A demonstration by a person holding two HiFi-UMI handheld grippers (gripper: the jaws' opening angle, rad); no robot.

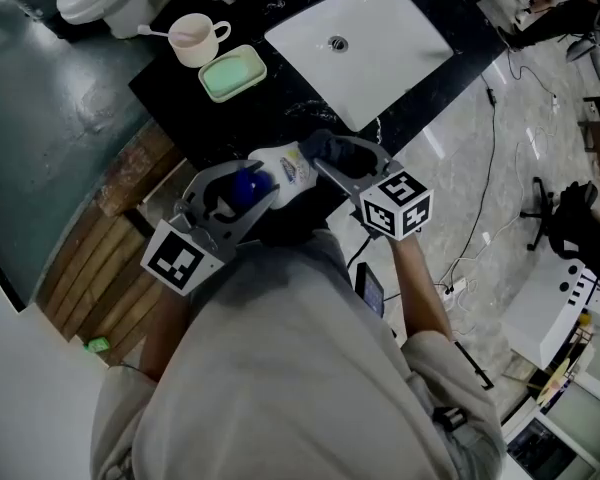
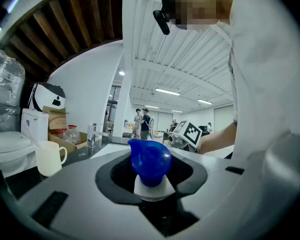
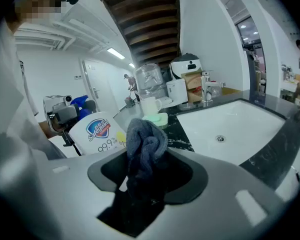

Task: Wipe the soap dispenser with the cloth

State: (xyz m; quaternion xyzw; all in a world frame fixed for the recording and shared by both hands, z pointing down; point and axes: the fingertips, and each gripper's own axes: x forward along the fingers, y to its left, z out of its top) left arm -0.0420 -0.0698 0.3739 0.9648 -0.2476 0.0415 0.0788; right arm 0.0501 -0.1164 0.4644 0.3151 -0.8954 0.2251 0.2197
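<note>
Left gripper (image 1: 248,186): jaws part-way apart, clamped on the blue pump head (image 2: 150,160) of the soap dispenser (image 1: 288,166). The bottle is tilted, over the near edge of the black worktop (image 1: 280,108), at 6 o'clock from the white basin (image 1: 365,33).

Right gripper (image 1: 325,153): jaws closed on a bunched dark grey cloth (image 3: 145,143). The cloth sits at the dispenser's 2 o'clock, just beside its label; contact not resolvable.

Green soap dish (image 1: 232,73) and cup (image 1: 195,38) at 11 o'clock from the dispenser.

The soap dispenser (image 3: 97,130) is white with a blue pump (image 2: 150,159) (its label carries a blue shield); the cloth (image 3: 145,144) is dark grey.
</note>
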